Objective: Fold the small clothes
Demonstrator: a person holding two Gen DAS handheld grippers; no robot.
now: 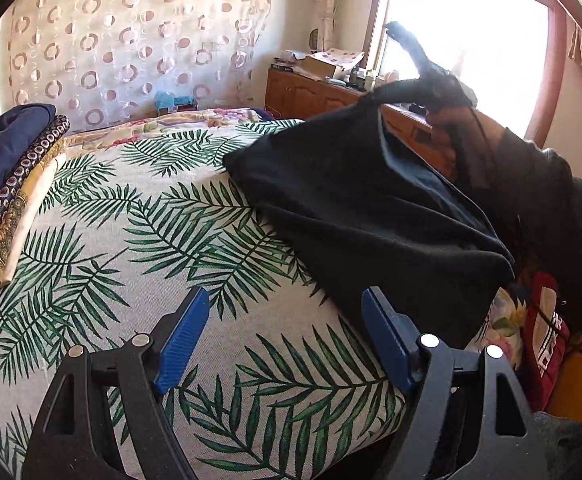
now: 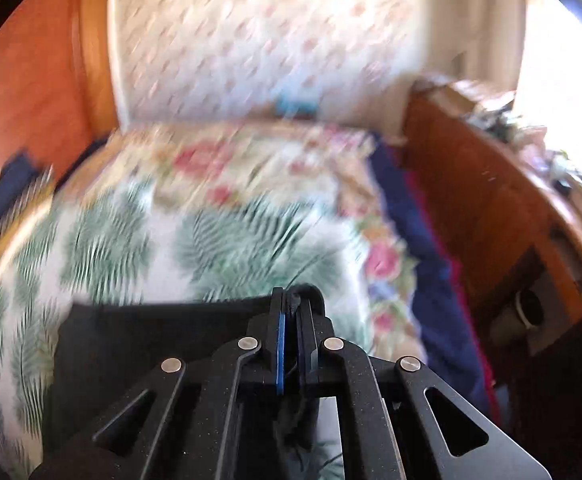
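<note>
A black garment hangs lifted by one corner over the palm-leaf bedsheet, its lower part still lying on the bed. My right gripper pinches that raised corner in front of the window, a hand and dark sleeve behind it. In the blurred right wrist view, the right gripper has its blue pads pressed together on the black garment, which drapes down to the left. My left gripper stands open low over the sheet. Nothing is between its blue pads, and its right finger is close to the garment's near edge.
A stack of folded clothes lies at the bed's left edge. A floral blanket covers the far end of the bed. A cluttered wooden cabinet runs under the bright window. Red and floral fabric shows past the bed's right edge.
</note>
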